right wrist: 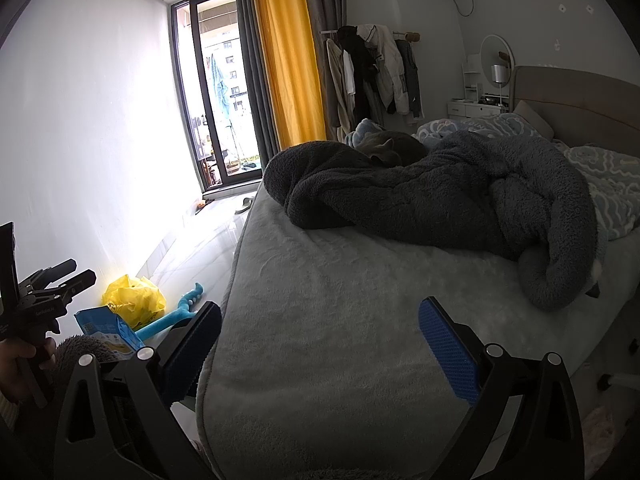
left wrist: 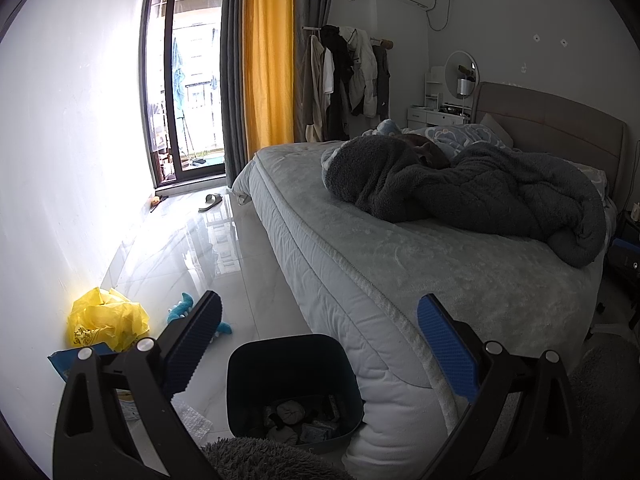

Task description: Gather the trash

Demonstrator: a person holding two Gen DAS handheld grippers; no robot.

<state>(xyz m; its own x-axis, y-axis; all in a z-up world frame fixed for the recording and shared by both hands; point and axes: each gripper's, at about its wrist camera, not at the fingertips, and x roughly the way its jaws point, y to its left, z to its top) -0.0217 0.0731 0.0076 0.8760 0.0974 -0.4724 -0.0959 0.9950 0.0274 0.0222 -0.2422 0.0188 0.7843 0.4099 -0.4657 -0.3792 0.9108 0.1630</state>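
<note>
Blue-padded, my left gripper [left wrist: 320,344] gapes wide and empty over the dark bin [left wrist: 294,388] at six o'clock, scraps already inside; my right gripper [right wrist: 320,348] hangs equally wide above the bed [right wrist: 320,300]; the yellow bag [left wrist: 106,318] lies crumpled at ten o'clock by the wall, no clear long axis, nearer my left

I see a dark bin [left wrist: 294,384] upright on the floor at the bed's corner, crumpled scraps inside; a yellow bag [left wrist: 106,318] lies crumpled by the wall.
</note>
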